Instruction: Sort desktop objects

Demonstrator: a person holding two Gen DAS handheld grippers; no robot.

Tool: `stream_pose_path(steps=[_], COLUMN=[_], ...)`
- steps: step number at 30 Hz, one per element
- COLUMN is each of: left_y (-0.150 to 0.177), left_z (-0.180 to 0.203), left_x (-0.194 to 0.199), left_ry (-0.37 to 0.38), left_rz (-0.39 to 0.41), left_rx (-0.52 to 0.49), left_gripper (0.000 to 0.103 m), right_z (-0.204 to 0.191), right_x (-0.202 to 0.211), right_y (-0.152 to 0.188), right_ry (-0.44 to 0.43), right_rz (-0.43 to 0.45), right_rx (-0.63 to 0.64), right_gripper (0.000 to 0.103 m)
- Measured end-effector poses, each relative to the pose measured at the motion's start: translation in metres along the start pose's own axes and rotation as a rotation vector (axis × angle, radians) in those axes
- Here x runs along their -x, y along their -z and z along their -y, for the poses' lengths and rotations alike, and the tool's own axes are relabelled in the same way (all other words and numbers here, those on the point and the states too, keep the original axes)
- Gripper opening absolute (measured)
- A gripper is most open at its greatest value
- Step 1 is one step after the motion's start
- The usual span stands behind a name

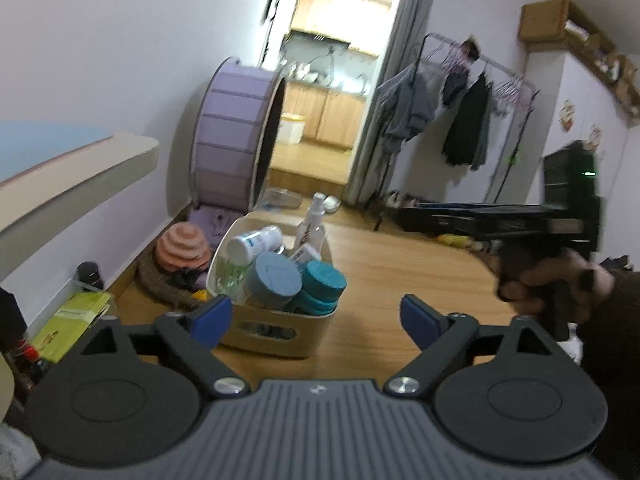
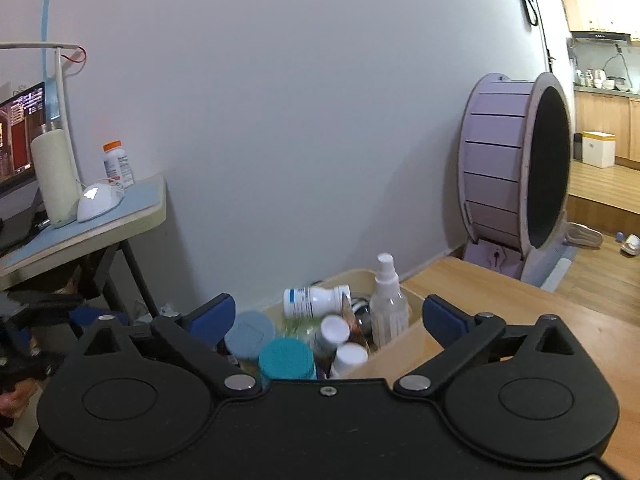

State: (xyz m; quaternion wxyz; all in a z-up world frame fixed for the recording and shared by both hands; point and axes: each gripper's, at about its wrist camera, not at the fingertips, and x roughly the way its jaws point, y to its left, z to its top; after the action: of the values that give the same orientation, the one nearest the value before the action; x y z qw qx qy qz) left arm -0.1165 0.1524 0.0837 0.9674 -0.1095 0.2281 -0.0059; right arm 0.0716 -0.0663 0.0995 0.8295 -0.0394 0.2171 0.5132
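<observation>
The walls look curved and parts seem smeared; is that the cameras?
Yes: both wrist views are fisheye, bending the wall and desk edges. Left view: the hand at right is motion-blurred, and the kitchen doorway is overexposed. Right view: the bin contents are slightly soft.

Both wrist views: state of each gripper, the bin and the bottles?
Left gripper: open, empty.
Right gripper: open, empty, over the bin.
Bin: upright on the wooden table, full of containers.
Spray bottle: upright in the bin, capped.
White pill bottle: lying on its side on top of the pile.
Teal-lid jar: lid on.
Grey-lid jar: lid on.
Orange-cap bottle: upright on the desk, capped.
</observation>
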Motion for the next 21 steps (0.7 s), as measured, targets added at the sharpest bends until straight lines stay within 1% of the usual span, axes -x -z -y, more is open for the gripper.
stream_pose_path(steps=[2,5,7,10,12,16,19,21], left_y=[-0.003,-0.006,-0.008,-0.009,-0.011,-0.016,-0.021,-0.023], left_z=[0.004,0.008,0.013,0.02,0.022,0.017,0.013,0.009], left_x=[-0.003,-0.008,-0.011,-0.02,-0.023,-0.026,-0.028,-0.03], left_ry=[-0.017,-0.032,-0.06,-0.114,-0.154,-0.16,-0.167,-0.159], left_rz=[-0.018,-0.051,-0.063,-0.117,-0.128,-0.158,-0.176,-0.194], left_rx=[-0.006,-0.015,-0.027,-0.079,-0.1,-0.058,-0.045,-0.025], left_gripper=[0.099,0.1,0.103,0.103,0.103,0.103,0.103,0.103], right_z=[-0.003,-0.009,-0.013,-0.018,-0.02,-0.022,-0.024,-0.024], right_x=[0.004,0.003,0.002,-0.001,-0.003,-0.008,-0.011,-0.013], right_y=[0.002,0.003,0.003,0.001,-0.002,-0.009,-0.013,-0.015], right_ry=[0.003,0.015,0.026,0.039,0.042,0.048,0.059,0.065], right_rz=[-0.014,-0.052,-0.082,-0.12,-0.138,-0.179,-0.214,-0.227], right_rx=[-0.003,0.01,0.024,0.037,0.04,0.062,0.078,0.091], right_gripper=[0.103,0.103,0.103,0.103,0.103,0.103,0.103,0.103])
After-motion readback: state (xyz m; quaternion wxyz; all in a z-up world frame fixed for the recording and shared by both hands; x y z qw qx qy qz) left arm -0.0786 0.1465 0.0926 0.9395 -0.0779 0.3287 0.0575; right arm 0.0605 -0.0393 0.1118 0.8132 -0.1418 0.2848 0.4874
